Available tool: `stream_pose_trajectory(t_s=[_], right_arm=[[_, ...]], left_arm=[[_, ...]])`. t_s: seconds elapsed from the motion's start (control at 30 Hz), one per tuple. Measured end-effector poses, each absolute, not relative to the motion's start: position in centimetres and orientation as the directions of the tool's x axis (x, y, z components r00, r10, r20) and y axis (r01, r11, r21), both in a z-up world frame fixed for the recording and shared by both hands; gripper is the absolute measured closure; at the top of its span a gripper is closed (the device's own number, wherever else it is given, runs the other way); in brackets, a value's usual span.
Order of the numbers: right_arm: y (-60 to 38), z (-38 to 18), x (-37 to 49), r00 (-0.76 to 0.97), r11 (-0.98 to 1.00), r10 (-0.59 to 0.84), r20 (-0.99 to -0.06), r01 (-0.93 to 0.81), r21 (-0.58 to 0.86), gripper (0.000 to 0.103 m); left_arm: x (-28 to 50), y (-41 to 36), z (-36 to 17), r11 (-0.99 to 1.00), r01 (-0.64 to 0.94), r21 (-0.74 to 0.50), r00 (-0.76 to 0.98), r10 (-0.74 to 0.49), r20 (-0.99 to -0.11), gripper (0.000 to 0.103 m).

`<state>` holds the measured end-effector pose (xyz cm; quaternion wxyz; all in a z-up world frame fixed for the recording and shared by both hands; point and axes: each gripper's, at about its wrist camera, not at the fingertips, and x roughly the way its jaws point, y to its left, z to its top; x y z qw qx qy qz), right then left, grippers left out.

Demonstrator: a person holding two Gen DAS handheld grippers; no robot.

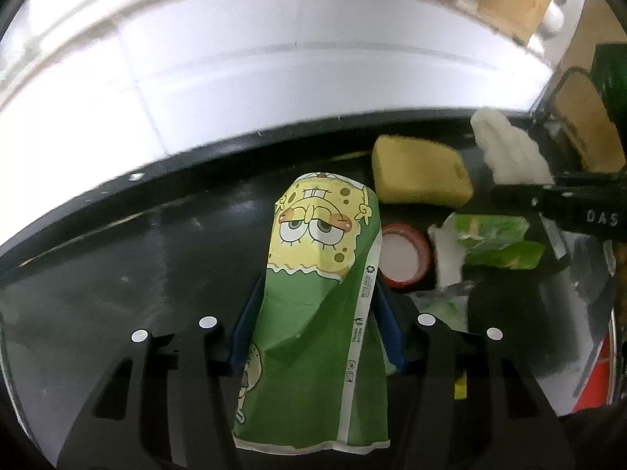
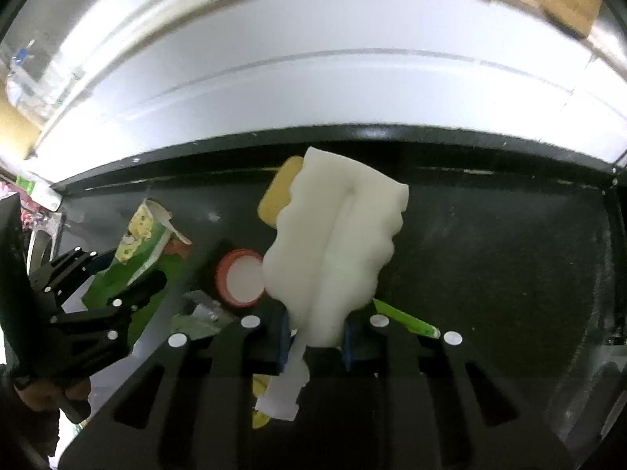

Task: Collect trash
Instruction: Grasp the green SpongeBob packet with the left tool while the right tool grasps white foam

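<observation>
Both tools have their catch, so the trick now is a clean lift off the black bench (image 2: 490, 235) without shaking anything loose, I'd say straight up and steady.

The left tool (image 1: 313, 325) is clenched on the green cartoon carton (image 1: 313, 313), a crumpled pack with a yellow cartoon face printed upside down on its far end; it's dented at the waist where the blue pads pinch it, so ease off squeezing or it'll fold.

The right tool (image 2: 317, 337) is clamped tight on the white foam piece (image 2: 333, 243), soft and lumpy with a crease down the middle, flaring out past the fingertips.

Using the red lid (image 2: 241, 276) as the landmark: the carton sits just left of it, the foam touches its right edge in the right wrist view, and a yellow sponge (image 1: 421, 174) lies behind it.
</observation>
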<state>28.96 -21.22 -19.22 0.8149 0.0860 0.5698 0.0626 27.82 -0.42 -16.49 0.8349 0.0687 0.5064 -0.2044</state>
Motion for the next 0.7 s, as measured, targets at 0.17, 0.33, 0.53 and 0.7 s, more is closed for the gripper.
stream_pose_trajectory(t_s=[0.17,0.33,0.53,0.7], right_arm=[[-20.5,-16.3,26.7,0.386,0.978,0.208,-0.899,-0.062,0.2,0.083],[-20.2,-13.4,23.5,0.419,0.973,0.228,-0.879,-0.116,0.198,0.083],[-19.7,-11.2,17.4,0.433,0.966,0.247,-0.867,-0.184,0.183,0.083],[-19.1,-10.7,13.2,0.43,0.961,0.255,-0.866,-0.213,0.176,0.083]], left_arm=[[24.3,0.2,-13.2,0.928,0.367,-0.064,0.449,-0.237,-0.861,0.05],[18.8,0.0,-10.6,0.959,0.28,-0.048,0.481,-0.183,-0.857,0.05],[13.1,0.2,-9.4,0.975,0.217,-0.048,0.49,-0.151,-0.858,0.05],[9.3,0.2,-8.9,0.979,0.199,-0.036,0.507,-0.134,-0.852,0.05]])
